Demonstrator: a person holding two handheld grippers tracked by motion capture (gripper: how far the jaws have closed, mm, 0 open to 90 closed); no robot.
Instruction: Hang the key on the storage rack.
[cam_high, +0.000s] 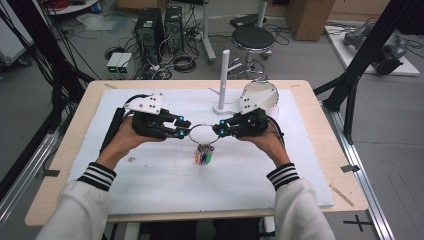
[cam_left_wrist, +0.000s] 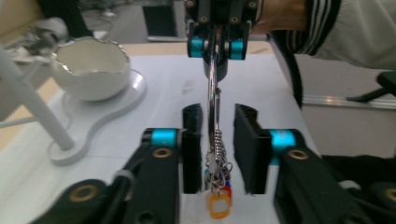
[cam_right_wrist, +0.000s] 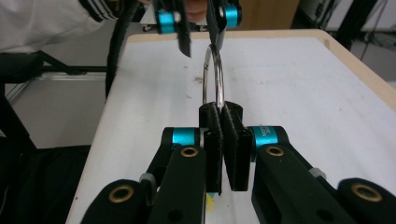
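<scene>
A metal key ring (cam_high: 202, 125) hangs just above the white mat, level between both grippers, with several small coloured tags (cam_high: 204, 156) dangling on a short chain beneath it. My right gripper (cam_high: 220, 129) is shut on the ring's right side; in the right gripper view its pads (cam_right_wrist: 212, 121) press together on the ring (cam_right_wrist: 219, 74). My left gripper (cam_high: 183, 127) stands open at the ring's left side. In the left gripper view the ring (cam_left_wrist: 212, 88) passes between the two jaws of the left gripper (cam_left_wrist: 218, 112) without touching either, and the tags (cam_left_wrist: 218, 203) hang below.
A white peg stand (cam_high: 223, 80) rises behind the ring at the mat's back. A white bowl with a jagged rim (cam_left_wrist: 91, 67) sits on its base to the right of it. The white mat (cam_high: 150, 185) covers most of the wooden table (cam_high: 65, 150).
</scene>
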